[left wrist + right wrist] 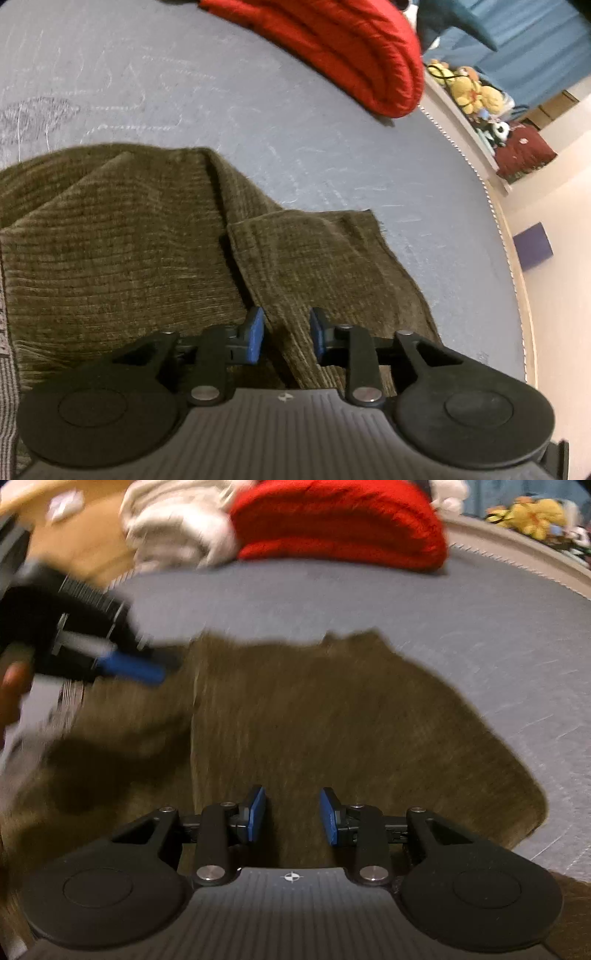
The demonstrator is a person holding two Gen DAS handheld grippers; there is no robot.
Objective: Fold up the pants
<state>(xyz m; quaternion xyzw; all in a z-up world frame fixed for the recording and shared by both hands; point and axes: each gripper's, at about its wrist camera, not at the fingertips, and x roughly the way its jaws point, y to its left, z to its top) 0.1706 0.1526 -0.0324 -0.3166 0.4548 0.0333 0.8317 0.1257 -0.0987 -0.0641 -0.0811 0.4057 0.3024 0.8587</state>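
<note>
Olive-green ribbed pants (122, 236) lie on the grey-blue surface (221, 92), with one leg end folded and spread to the right (325, 258). My left gripper (286, 334) is open and empty, just above the pants near the fold between the two parts. In the right wrist view the pants (314, 720) fill the middle, blurred. My right gripper (291, 814) is open and empty above them. The left gripper also shows at the left of the right wrist view (129, 668), blurred, over the pants' left edge.
Folded red cloth (332, 48) lies at the far edge of the surface, also in the right wrist view (340, 524), with white cloth (177, 524) beside it. The surface's edge (517, 258) curves on the right. Plush toys (472, 92) and a purple box (533, 247) sit beyond.
</note>
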